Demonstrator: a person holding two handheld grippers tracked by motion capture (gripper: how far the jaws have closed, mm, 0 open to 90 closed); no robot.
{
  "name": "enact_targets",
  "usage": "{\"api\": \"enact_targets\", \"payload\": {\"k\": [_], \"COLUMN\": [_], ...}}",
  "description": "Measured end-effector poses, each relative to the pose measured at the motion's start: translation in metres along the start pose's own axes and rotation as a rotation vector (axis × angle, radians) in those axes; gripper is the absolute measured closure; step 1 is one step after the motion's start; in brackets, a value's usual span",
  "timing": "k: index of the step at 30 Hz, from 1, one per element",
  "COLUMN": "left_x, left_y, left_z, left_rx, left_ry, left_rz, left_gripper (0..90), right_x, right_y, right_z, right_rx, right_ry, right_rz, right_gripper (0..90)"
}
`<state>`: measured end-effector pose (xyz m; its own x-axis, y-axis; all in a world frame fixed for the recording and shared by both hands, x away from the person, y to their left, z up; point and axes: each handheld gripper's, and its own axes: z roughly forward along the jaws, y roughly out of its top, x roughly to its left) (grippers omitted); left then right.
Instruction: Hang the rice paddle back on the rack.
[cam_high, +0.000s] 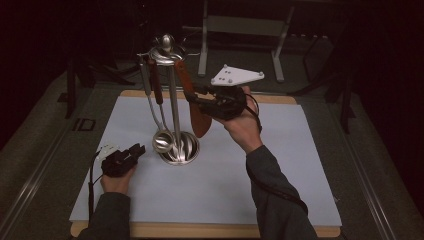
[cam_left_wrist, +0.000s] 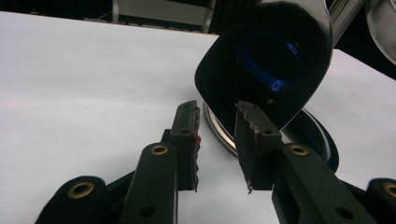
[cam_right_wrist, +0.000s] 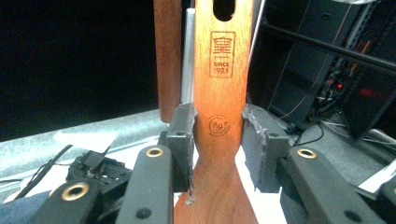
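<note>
A metal utensil stand (cam_high: 174, 100) rises from a round base (cam_high: 186, 150) on the white mat. A wooden spatula (cam_high: 199, 117) slants down from the stand's top ring. My right gripper (cam_high: 192, 96) is shut on its handle. In the right gripper view the stamped handle (cam_right_wrist: 219, 93) sits pinched between both pads of the right gripper (cam_right_wrist: 218, 126). A ladle (cam_high: 162, 141) with a wooden handle (cam_right_wrist: 167, 56) hangs beside it. My left gripper (cam_high: 140, 148) rests low on the mat left of the base, open and holding nothing. Its view has the left gripper (cam_left_wrist: 217, 116) just short of the ladle bowl (cam_left_wrist: 266, 56).
The white mat (cam_high: 210, 185) lies on a wooden board (cam_high: 200, 230) over a grey table. A metal frame (cam_high: 240, 30) stands behind the table in the dark. The mat is bare in front of and to the right of the stand.
</note>
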<state>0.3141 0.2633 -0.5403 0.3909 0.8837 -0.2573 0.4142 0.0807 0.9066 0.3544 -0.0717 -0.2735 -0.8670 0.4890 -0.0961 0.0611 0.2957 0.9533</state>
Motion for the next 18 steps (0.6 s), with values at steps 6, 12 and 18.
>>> {"api": "enact_targets", "payload": {"k": [6, 12, 18], "left_x": [0.000, 0.000, 0.000], "left_y": [0.000, 0.000, 0.000], "left_z": [0.000, 0.000, 0.000], "left_rx": [-0.001, 0.000, 0.000], "left_ry": [0.000, 0.002, 0.003], "left_rz": [0.001, 0.000, 0.000], "left_gripper": [69.8, 69.8, 69.7], "right_x": [-0.004, -0.016, -0.028], "right_y": [-0.006, -0.020, -0.035], "right_z": [-0.003, -0.007, -0.009], "right_rx": [0.000, 0.043, 0.110], "right_ry": [0.017, 0.000, -0.024], "right_rz": [0.018, 0.054, 0.094], "right_gripper": [50.0, 49.2, 49.2]}}
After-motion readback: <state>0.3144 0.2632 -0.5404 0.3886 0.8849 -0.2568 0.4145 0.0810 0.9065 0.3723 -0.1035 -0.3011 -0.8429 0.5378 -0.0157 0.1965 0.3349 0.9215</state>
